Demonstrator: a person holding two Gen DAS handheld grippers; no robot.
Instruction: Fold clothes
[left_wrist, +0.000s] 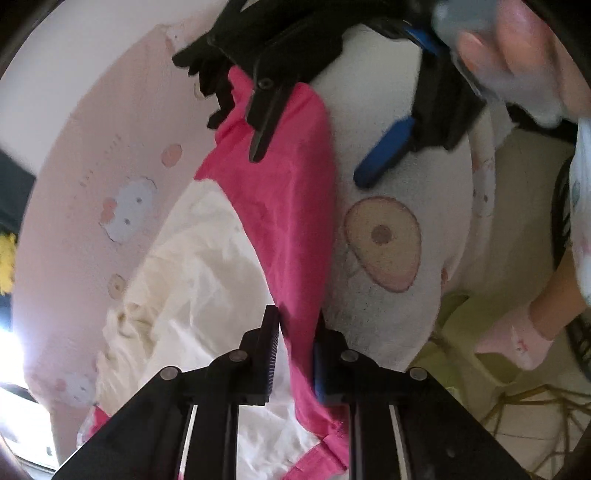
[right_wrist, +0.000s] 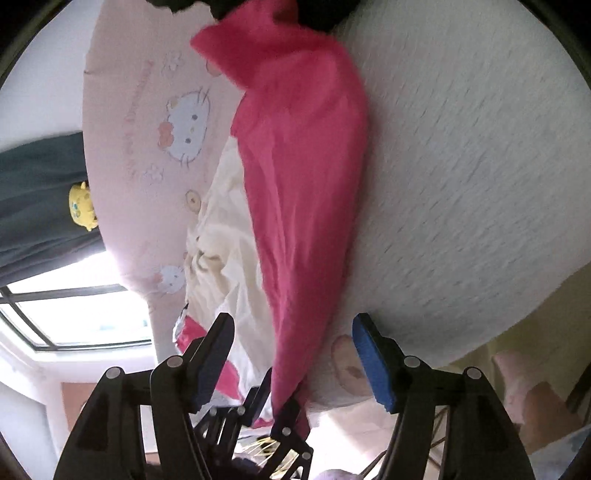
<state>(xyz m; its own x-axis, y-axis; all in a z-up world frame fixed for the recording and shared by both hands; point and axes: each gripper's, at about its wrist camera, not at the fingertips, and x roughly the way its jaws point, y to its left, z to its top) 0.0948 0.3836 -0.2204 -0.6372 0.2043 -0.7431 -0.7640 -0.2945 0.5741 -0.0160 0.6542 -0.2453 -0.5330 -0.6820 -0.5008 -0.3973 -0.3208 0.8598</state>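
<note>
Left wrist view: we see the left gripper (left_wrist: 295, 354) at bottom centre, fingers clamped on the pink garment (left_wrist: 280, 206); the garment runs from there to the upper middle, over a cream cloth (left_wrist: 192, 266) and a white blanket (left_wrist: 388, 302); the right gripper (left_wrist: 314, 162) sits at top, fingers apart, one finger lying on the garment

Right wrist view: we see the right gripper (right_wrist: 295, 354) with fingers wide apart at the bottom; the pink garment (right_wrist: 303, 177) hangs down the centre between them, untouched by either; the left gripper (right_wrist: 279, 410), low centre, pinches its lower end; a pink printed sheet (right_wrist: 147, 122) fills the upper left
</note>
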